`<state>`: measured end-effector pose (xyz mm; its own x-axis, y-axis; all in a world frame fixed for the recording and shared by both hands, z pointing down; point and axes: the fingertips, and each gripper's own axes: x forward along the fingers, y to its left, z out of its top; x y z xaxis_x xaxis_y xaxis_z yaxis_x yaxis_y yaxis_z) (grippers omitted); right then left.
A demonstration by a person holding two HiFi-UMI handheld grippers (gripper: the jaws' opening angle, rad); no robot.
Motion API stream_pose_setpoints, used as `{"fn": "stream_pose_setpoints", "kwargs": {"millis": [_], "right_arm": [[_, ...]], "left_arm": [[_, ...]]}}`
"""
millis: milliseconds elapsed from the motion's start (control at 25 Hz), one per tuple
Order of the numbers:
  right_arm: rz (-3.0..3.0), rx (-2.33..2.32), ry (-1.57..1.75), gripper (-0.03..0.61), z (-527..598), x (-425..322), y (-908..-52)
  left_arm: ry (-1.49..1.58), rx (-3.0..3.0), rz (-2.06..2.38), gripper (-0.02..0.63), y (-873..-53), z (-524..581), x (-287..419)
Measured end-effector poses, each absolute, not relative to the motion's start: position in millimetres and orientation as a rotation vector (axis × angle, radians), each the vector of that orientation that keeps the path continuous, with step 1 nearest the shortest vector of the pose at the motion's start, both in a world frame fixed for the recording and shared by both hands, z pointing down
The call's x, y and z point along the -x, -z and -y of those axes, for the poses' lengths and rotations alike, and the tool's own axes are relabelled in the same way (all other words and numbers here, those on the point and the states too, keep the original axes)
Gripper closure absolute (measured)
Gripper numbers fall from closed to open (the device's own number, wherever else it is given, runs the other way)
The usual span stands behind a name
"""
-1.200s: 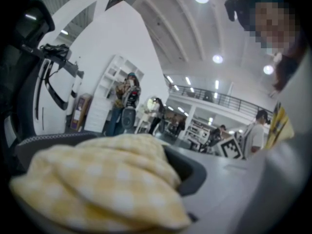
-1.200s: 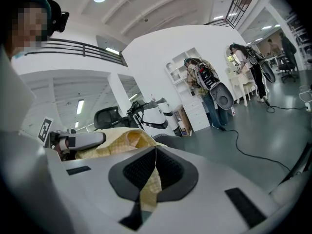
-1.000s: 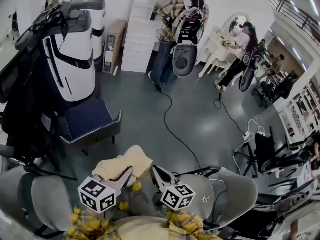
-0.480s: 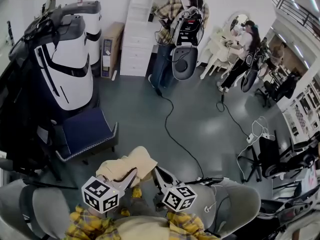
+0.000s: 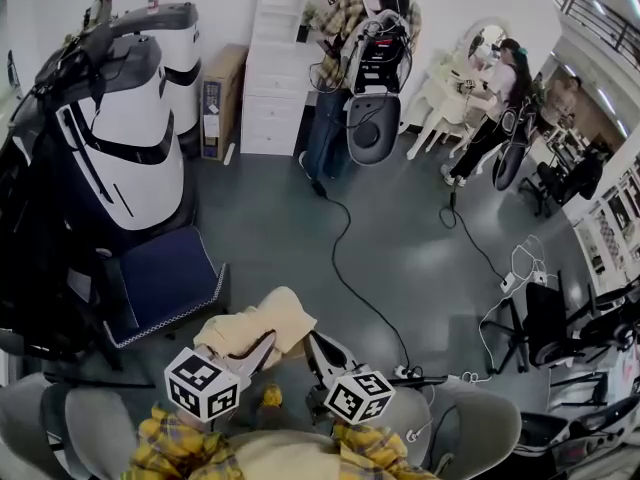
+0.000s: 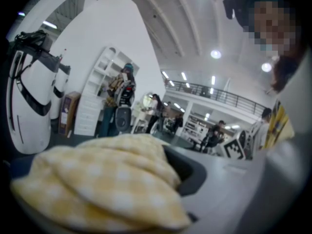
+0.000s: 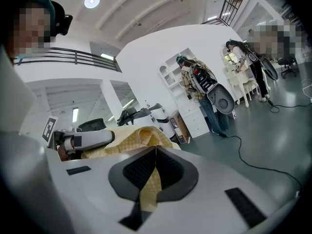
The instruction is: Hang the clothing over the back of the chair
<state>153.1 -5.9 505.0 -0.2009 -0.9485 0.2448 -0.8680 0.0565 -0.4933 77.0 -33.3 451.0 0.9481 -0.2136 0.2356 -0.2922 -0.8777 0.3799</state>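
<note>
A pale yellow checked piece of clothing (image 5: 254, 328) hangs bunched between my two grippers, low in the head view. My left gripper (image 5: 262, 350) is shut on its left part, where the cloth (image 6: 107, 179) fills the lower left of the left gripper view and hides one jaw. Over on the other side, my right gripper (image 5: 314, 345) is shut on a narrow strip of the cloth (image 7: 151, 182) squeezed between its dark pads. A chair with a dark blue seat (image 5: 160, 280) stands just ahead and to the left of the clothing.
Grey chairs stand at the bottom left (image 5: 60, 428) and bottom right (image 5: 475, 423). A big white and black machine (image 5: 125, 138) rises at the left. A black cable (image 5: 350, 258) crosses the grey floor. People stand by a white shelf (image 5: 285, 58) at the back.
Both grippers have moved forward over the floor with the clothing held between them. The grey chairs have slid down toward the bottom edge, and the blue chair has come closer.
</note>
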Motion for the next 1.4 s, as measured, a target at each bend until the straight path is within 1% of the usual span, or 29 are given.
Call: {"fn": "stream_pose_setpoints", "kwargs": {"millis": [200, 440, 800, 1120, 1400], "right_arm": [[-2.204, 1.843, 0.849, 0.563, 22.9, -166.8, -503.9], [-2.233, 1.797, 0.868, 0.563, 40.3, -171.5, -506.4], [-2.251, 1.775, 0.888, 0.563, 65.9, -168.2, -507.8], [-2.254, 1.798, 0.865, 0.563, 113.4, -163.4, -500.6], [-2.279, 1.784, 0.873, 0.563, 154.9, -144.8, -502.2]], "left_arm": [[-0.271, -2.690, 0.382, 0.571, -449.4, 53.9, -101.4], [-0.229, -2.692, 0.449, 0.571, -443.3, 84.5, -109.5], [-0.202, -2.735, 0.479, 0.571, -429.1, 124.4, -114.1], [-0.141, -2.746, 0.460, 0.571, -416.8, 177.6, -110.1], [-0.100, -2.748, 0.476, 0.571, -410.8, 226.4, -96.9]]}}
